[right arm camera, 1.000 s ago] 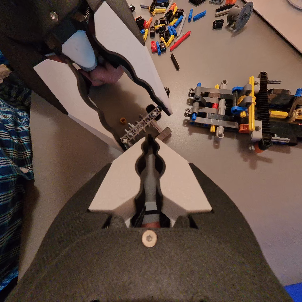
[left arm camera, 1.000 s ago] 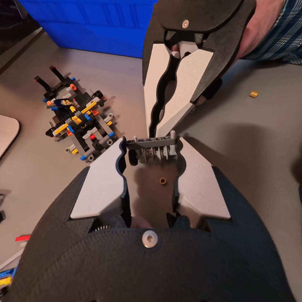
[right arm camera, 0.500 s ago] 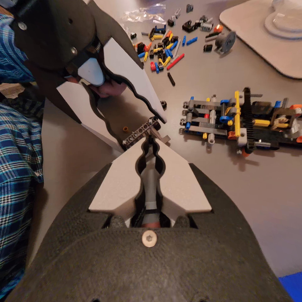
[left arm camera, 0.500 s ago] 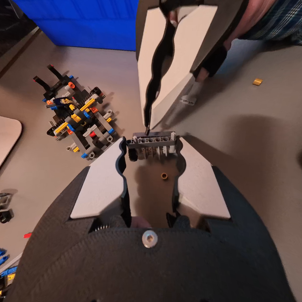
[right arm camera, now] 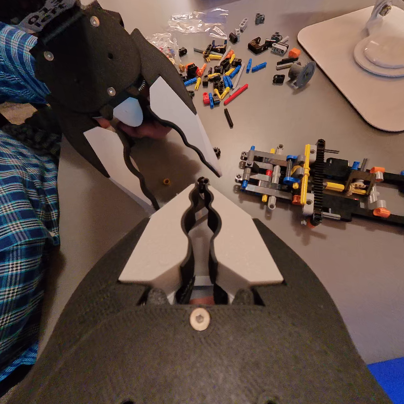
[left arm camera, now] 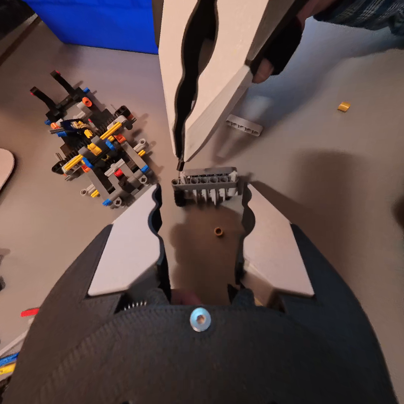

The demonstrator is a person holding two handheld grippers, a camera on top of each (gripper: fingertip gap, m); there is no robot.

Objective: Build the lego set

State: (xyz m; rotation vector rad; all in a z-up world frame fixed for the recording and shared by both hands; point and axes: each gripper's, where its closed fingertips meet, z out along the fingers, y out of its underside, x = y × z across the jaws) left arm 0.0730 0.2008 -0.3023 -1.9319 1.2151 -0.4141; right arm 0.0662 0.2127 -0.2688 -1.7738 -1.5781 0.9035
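Observation:
A small grey beam sub-assembly [left arm camera: 205,185] with a black gear on its left end sits between my left gripper's fingertips. The left gripper [left arm camera: 202,188] is open, with a narrow gap on each side of the assembly. My right gripper [left arm camera: 180,157] is shut on a small black pin [left arm camera: 180,165], held just above the assembly's left end. In the right wrist view, the pin [right arm camera: 202,182] sticks out of the right gripper's tips [right arm camera: 202,189]. The left gripper [right arm camera: 187,191] spreads behind them, and the assembly is mostly hidden.
The larger chassis build [left arm camera: 96,148] [right arm camera: 317,185] lies on the grey table. A loose grey beam [left arm camera: 243,127], a tan bush [left arm camera: 218,231] and a yellow piece [left arm camera: 343,106] lie nearby. A pile of loose parts [right arm camera: 220,74], a white board [right arm camera: 349,76] and a blue bin [left arm camera: 98,24] stand farther off. Only a small space, under 4 cm, lies between the two pairs of fingers.
My right gripper has drawn back slightly up and left from the assembly with the black pin. My left gripper's fingers have spread a little, so the assembly no longer touches both.

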